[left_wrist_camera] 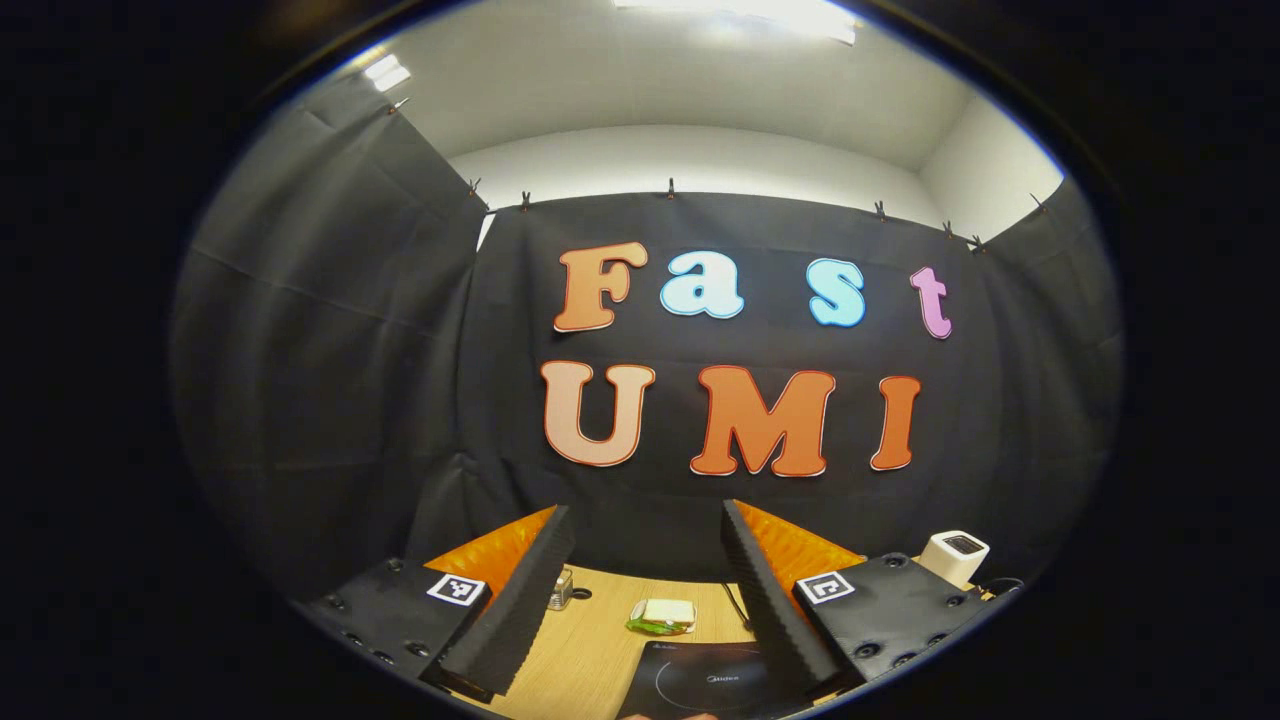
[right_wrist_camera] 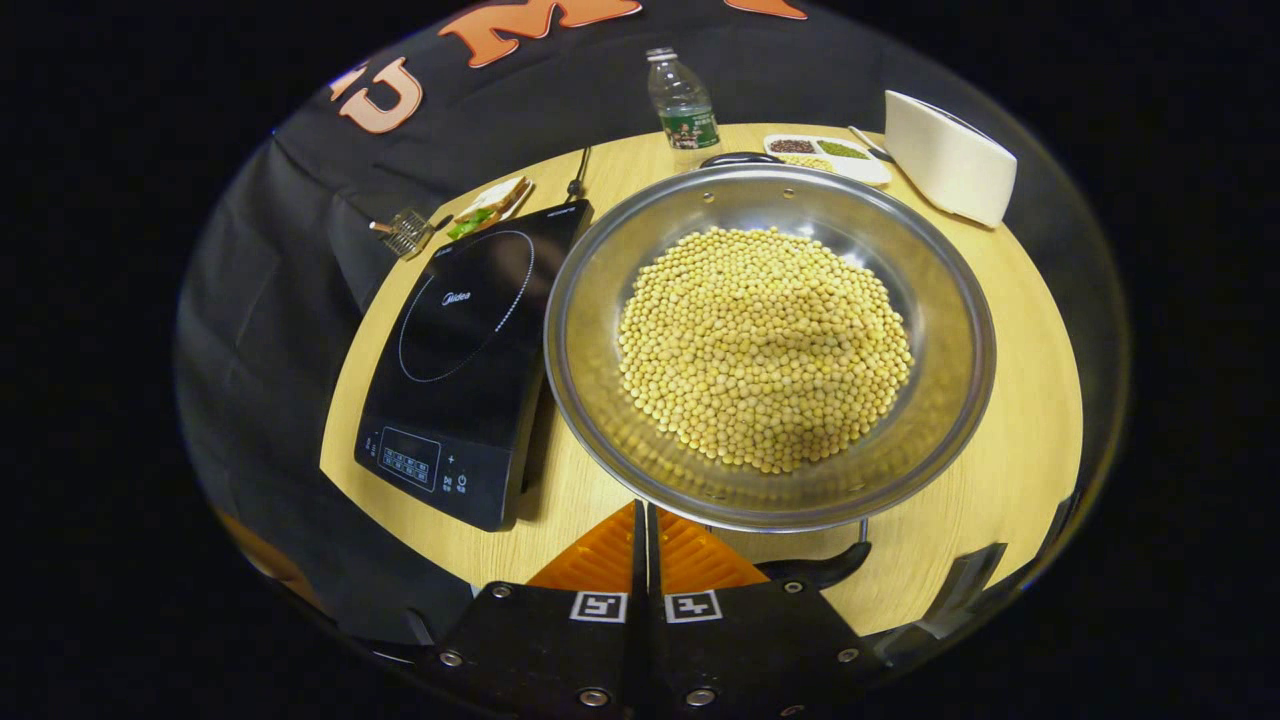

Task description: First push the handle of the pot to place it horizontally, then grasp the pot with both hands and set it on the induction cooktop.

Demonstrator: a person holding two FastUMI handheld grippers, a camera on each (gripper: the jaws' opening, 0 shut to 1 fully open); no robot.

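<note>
Right gripper pressed together at the pot's near handle, which lies just to its 2 o'clock.

The right gripper (right_wrist_camera: 645,540) is seen with its fingers closed flat against each other, nothing between them, at the pot's (right_wrist_camera: 770,345) near rim. The black handle (right_wrist_camera: 815,568) is found just beside it, running roughly crosswise. The cooktop (right_wrist_camera: 465,370) lies at 10 o'clock, touching or nearly touching the pot. The left gripper (left_wrist_camera: 645,580) is held spread and raised, farther from the pot.

left gripper view: level, facing wall | right gripper view: steep, above table (right_wrist_camera: 1010,470)
</note>
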